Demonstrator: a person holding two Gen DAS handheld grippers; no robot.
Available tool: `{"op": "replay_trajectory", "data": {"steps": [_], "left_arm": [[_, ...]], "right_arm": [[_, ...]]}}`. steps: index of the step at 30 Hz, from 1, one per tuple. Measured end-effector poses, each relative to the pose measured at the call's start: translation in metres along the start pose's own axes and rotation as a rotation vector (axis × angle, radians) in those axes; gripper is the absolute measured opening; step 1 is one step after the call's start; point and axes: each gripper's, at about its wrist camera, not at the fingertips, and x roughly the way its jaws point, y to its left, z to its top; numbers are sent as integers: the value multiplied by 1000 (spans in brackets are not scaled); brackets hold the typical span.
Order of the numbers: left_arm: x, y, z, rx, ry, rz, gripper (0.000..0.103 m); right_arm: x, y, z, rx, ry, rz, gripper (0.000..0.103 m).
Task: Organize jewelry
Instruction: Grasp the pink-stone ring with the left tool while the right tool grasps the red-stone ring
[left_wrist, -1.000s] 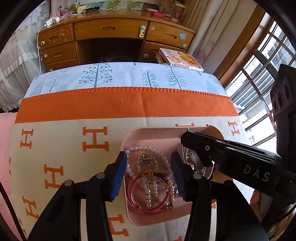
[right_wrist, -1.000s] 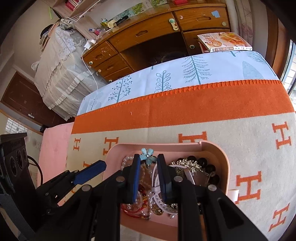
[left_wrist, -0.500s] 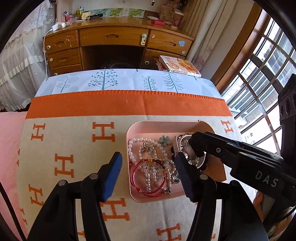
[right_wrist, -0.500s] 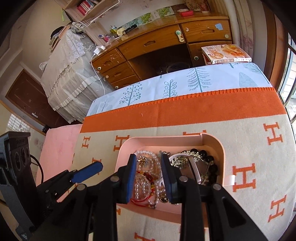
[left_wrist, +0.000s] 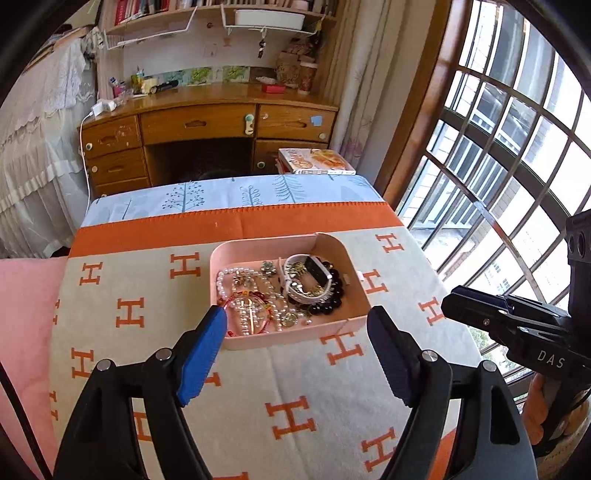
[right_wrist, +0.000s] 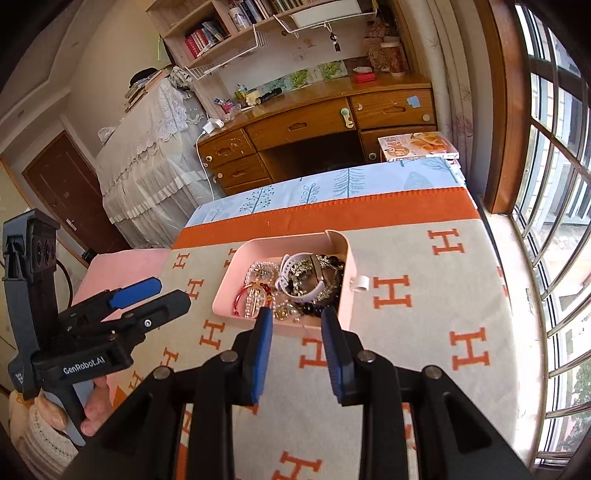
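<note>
A pink tray (left_wrist: 221, 258) sits on the blanket, filled with jewelry: a pearl necklace (left_wrist: 225, 275), a red cord bracelet (left_wrist: 236, 301), a white watch (left_wrist: 295, 291) and a black bead bracelet (left_wrist: 332, 302). My left gripper (left_wrist: 297, 317) hovers above the tray's near edge, its jaws opening wide with nothing held between them. In the right wrist view the tray (right_wrist: 236, 258) lies just beyond my right gripper (right_wrist: 295, 314), whose blue pads stand a narrow gap apart and empty. Each gripper shows in the other's view: the left gripper (right_wrist: 170, 291), the right gripper (left_wrist: 448, 301).
The cream and orange blanket (left_wrist: 147, 306) with H marks covers the surface; a pink cushion (left_wrist: 26, 295) lies at its left. A wooden desk (left_wrist: 207, 125) and a book (left_wrist: 317, 160) are behind. A barred window (left_wrist: 498, 166) runs along the right side.
Both grippers have drawn back and risen away from the tray, so it looks smaller and farther. The left jaws have spread much wider; the right jaws have parted a little.
</note>
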Motion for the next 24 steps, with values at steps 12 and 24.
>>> {"op": "replay_trajectory", "data": {"steps": [12, 24], "left_arm": [[39, -112, -68, 200, 20, -136, 77], [103, -161, -122, 242, 138, -171, 72]], "right_arm": [[-37, -46, -66, -13, -28, -129, 27], [-19, -100, -118, 213, -34, -152, 27]]}}
